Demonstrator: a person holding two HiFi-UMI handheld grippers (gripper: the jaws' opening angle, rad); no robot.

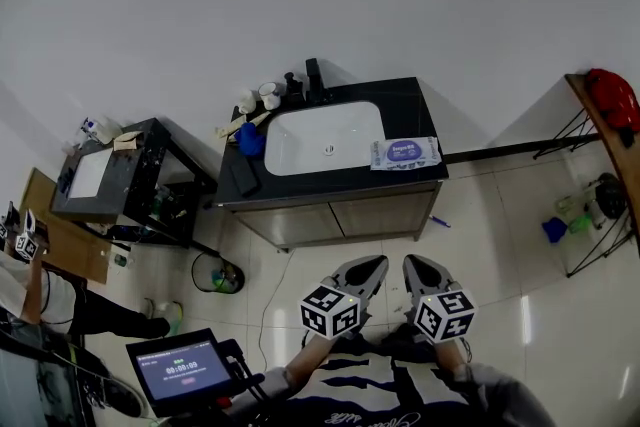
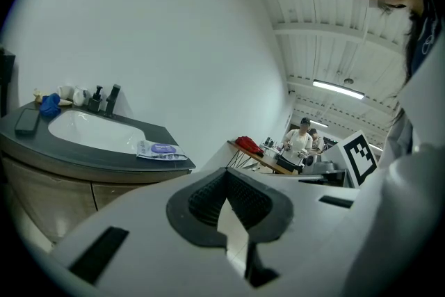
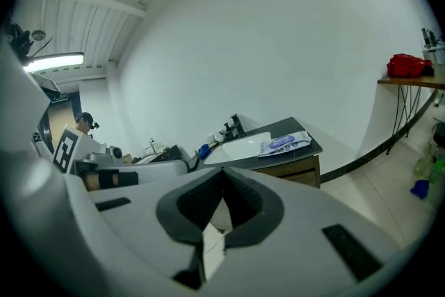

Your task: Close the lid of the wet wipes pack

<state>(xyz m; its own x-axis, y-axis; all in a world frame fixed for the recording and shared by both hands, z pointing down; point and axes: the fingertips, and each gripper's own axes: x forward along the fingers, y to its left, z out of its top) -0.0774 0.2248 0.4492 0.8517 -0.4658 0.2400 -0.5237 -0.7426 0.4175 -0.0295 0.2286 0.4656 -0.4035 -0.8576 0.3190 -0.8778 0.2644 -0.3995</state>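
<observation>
The wet wipes pack [image 1: 404, 153] is white with a purple label and lies flat at the right end of the black vanity top [image 1: 420, 105], beside the white basin [image 1: 322, 137]. It also shows in the left gripper view [image 2: 161, 149] and the right gripper view [image 3: 284, 143]. Whether its lid stands up is too small to tell. My left gripper [image 1: 365, 272] [image 2: 226, 181] and right gripper [image 1: 420, 270] [image 3: 222, 177] are held side by side over the tiled floor, well short of the vanity. Both are shut, with nothing in them.
A black faucet [image 1: 314, 78], small bottles, a blue cloth [image 1: 249, 141] and a flat black item [image 1: 245, 177] stand left of the basin. A second, smaller vanity [image 1: 110, 175] is further left, with a bin [image 1: 218, 275] on the floor. A red bag [image 1: 612, 97] lies on the right-hand table.
</observation>
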